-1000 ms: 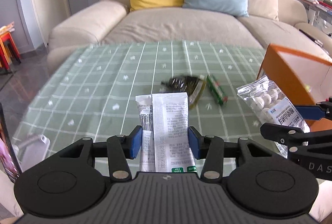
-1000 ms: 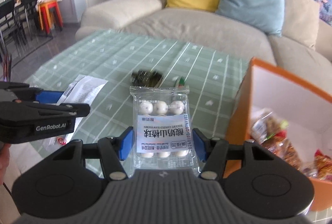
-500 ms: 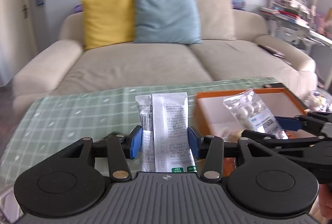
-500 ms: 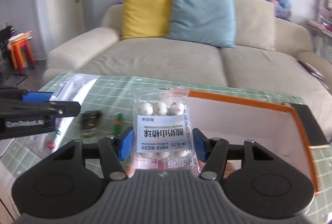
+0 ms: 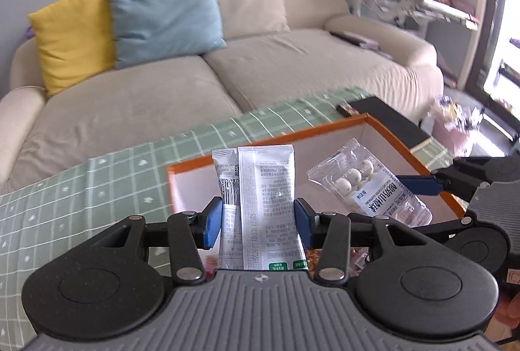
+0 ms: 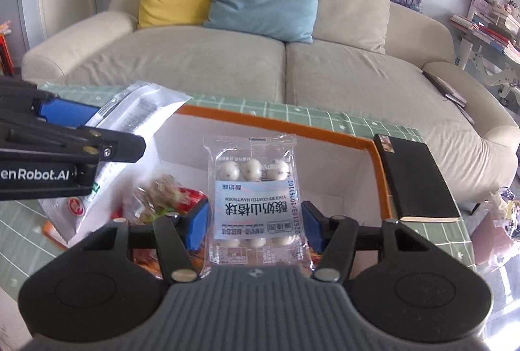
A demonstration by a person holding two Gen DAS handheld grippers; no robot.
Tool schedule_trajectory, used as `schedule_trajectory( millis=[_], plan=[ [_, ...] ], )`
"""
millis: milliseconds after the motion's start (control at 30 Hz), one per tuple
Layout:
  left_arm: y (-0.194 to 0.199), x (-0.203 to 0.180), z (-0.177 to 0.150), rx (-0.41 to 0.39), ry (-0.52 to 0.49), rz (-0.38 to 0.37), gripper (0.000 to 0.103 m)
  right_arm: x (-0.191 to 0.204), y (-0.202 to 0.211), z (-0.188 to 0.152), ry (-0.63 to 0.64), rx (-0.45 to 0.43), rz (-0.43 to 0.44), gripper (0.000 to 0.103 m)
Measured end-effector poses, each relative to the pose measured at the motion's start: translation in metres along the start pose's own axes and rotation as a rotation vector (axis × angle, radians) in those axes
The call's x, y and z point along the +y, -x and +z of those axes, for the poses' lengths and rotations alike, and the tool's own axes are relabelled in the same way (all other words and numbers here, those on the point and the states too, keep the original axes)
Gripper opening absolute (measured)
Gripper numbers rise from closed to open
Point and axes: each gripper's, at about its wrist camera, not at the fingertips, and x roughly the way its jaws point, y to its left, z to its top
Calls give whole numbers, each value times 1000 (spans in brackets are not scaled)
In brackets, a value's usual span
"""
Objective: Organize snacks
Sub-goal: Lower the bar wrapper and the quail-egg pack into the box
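both grippers hung over the open mouth of the orange box (image 6: 279,128), so the coming move turned on what lay under each load, not on reaching anything. the left gripper (image 5: 258,218) had its blue pads pressed against the two edges of a white sachet (image 5: 265,201), pinching it; the sachet stood upright out of the jaws, its long axis running straight ahead along the fingers, its top seal pointing toward the far orange wall. the right gripper (image 6: 255,219) likewise pinched a clear packet of white coated balls (image 6: 255,198) by its sides, long axis also along the fingers, printed label facing the camera upside down. seen from the right wrist, the white box floor and a heap of other snack bags (image 6: 162,198) lay below and ahead of its jaws, the heap toward the left side, bare floor straight beyond. the left gripper sat just beside the right one, nearer the box's near left corner, with the sachet's lower end over that heap. judging from this, both packets were already above the box, neither clearly nearer, and a release would likely drop each inside. a black book (image 6: 412,175) lay against the right wall, outside the box.
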Motion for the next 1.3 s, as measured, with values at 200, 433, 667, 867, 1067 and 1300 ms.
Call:
schedule_trajectory(
  millis=[200, 433, 667, 867, 1067, 1300],
  plan=[
    [-38, -17, -1, 87, -48, -25, 53, -22, -29, -7, 13, 87, -19, 58],
    [-68, -23, -7, 165, -80, -48, 53, -30, -50, -11, 50, 147, -4, 58],
    [-86, -25, -9, 223, -121, -28, 53, -27, -69, -11, 95, 204, -21, 58],
    [-94, -28, -11, 244, -155, -5, 53, -22, -76, -12, 138, 225, -48, 58],
    [-98, -27, -13, 270, -149, 2, 54, -17, -79, -12, 160, 237, -61, 59],
    [-92, -27, -11, 252, -185, 11, 63, -10, -78, -11, 191, 252, -83, 66]
  ],
)
